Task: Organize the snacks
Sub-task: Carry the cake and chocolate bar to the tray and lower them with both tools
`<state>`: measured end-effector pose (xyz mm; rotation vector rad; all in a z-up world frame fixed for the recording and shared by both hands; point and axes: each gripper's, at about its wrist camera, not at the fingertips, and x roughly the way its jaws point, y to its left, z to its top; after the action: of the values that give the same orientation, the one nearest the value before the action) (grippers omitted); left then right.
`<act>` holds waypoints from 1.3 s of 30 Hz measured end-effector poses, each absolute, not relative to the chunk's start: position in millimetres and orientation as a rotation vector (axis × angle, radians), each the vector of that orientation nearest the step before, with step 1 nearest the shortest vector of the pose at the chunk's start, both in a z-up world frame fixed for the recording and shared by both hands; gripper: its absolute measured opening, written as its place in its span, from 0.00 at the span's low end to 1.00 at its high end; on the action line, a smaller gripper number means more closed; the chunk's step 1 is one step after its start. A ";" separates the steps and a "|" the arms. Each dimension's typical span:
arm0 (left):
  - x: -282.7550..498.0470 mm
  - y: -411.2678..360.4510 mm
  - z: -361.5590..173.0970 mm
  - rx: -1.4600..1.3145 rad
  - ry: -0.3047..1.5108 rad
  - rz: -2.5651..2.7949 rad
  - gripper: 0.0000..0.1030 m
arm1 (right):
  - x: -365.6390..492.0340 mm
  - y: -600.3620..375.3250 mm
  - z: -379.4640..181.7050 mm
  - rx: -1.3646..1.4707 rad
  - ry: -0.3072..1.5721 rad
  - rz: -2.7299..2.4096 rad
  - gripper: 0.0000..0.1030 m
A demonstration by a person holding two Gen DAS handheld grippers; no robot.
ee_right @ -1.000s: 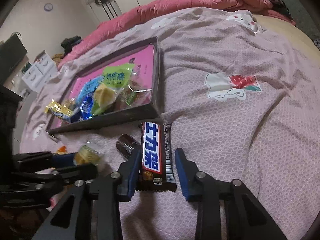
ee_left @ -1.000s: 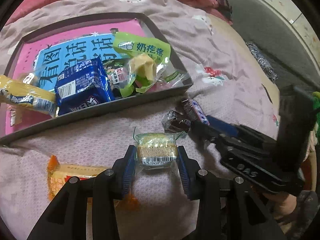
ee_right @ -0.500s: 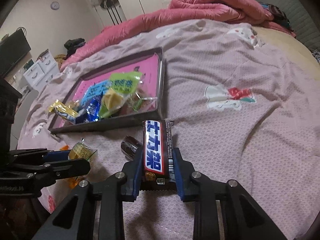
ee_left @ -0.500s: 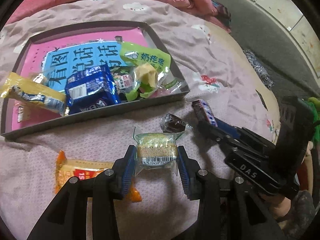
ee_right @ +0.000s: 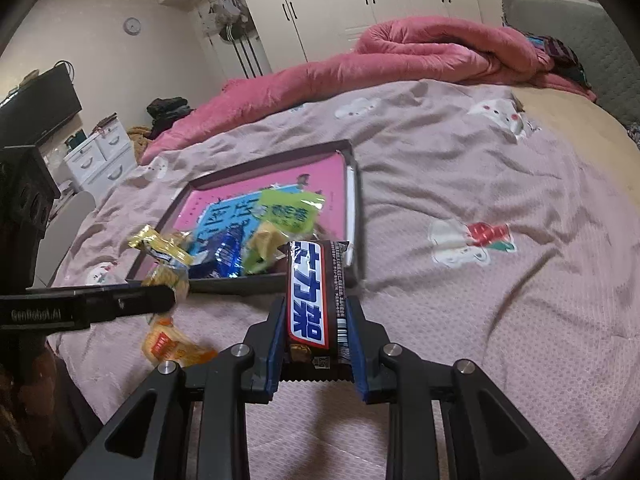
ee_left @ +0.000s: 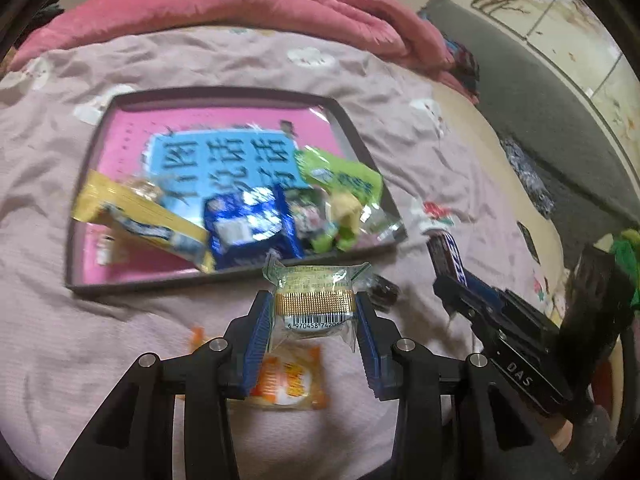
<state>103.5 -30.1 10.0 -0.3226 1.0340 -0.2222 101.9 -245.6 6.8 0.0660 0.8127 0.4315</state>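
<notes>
My left gripper point(ee_left: 314, 316) is shut on a small gold-wrapped cake point(ee_left: 314, 300) and holds it above the bed, just short of the tray's near rim point(ee_left: 168, 283). My right gripper point(ee_right: 314, 334) is shut on a brown chocolate bar point(ee_right: 314, 292) with a blue and white label, lifted near the tray's near right corner point(ee_right: 356, 240). The dark tray has a pink and blue bottom and holds a yellow packet point(ee_left: 140, 216), a blue packet point(ee_left: 248, 228) and a green packet point(ee_left: 340, 180). An orange packet point(ee_left: 286, 380) and a dark wrapped candy point(ee_left: 384, 294) lie on the bedsheet.
The bed has a pale pink printed sheet point(ee_right: 500, 300). A rolled pink quilt point(ee_right: 420, 56) lies along the far side. A grey headboard point(ee_left: 560, 128) runs on the right. White drawers point(ee_right: 100, 156) and wardrobes point(ee_right: 360, 4) stand beyond the bed.
Both grippers have lifted their snacks off the sheet and moved toward the tray. The right gripper closed on the chocolate bar. The orange packet now lies under the left gripper.
</notes>
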 end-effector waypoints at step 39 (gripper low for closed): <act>124.6 47.8 28.0 -0.406 0.893 -0.109 0.41 | 126.8 -161.9 35.8 -0.010 0.781 0.469 0.28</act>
<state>124.6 47.8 28.0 -0.4060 0.8931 -0.1092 126.8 -161.9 35.8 -0.0101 0.7806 0.4691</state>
